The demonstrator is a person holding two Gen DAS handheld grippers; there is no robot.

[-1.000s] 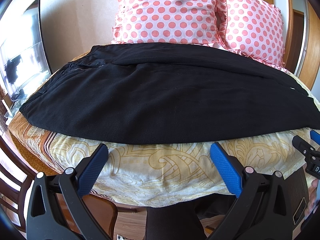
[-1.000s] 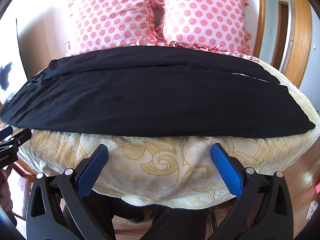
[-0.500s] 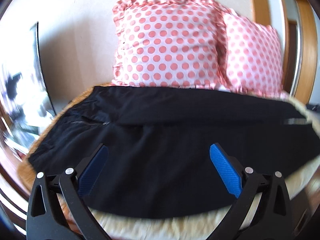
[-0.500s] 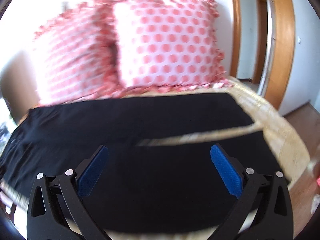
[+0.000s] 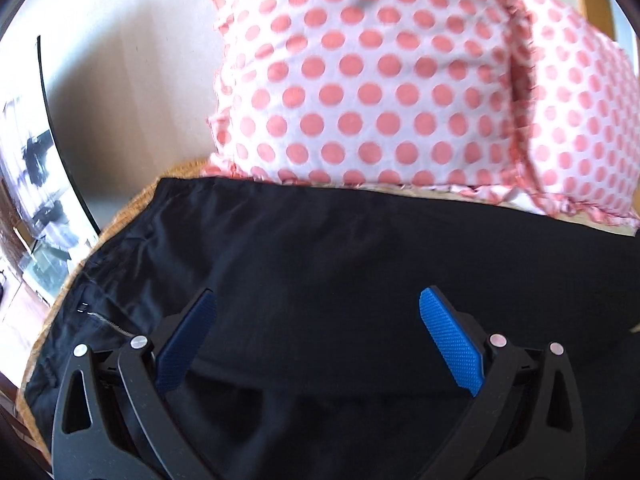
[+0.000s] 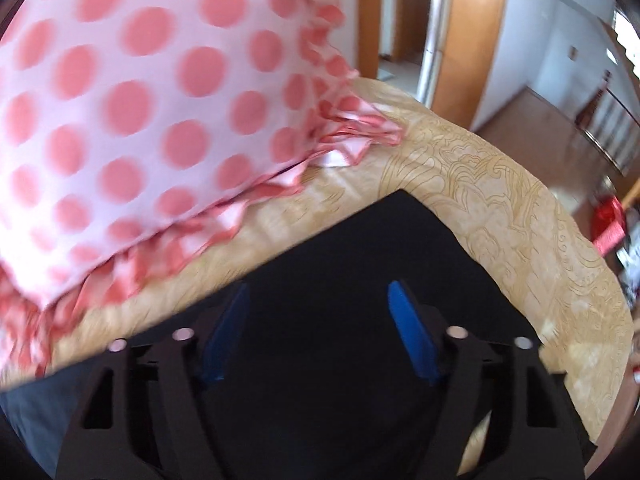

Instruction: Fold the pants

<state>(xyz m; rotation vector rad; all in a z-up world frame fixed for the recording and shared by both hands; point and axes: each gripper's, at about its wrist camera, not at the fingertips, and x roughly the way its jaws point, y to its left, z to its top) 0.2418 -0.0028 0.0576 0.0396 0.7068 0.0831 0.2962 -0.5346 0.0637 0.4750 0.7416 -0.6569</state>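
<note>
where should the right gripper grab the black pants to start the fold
Take the hem corner of the black pants, coming from above with one finger slid under the edge. That corner lies flat and free on the yellow bedspread, clear of the pillow. The right gripper has just been closing, nothing pinched yet.

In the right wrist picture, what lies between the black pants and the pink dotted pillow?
Only a bare strip of the yellow patterned bedcover lies between the black pants and the pillow, as the right wrist view shows.
</note>
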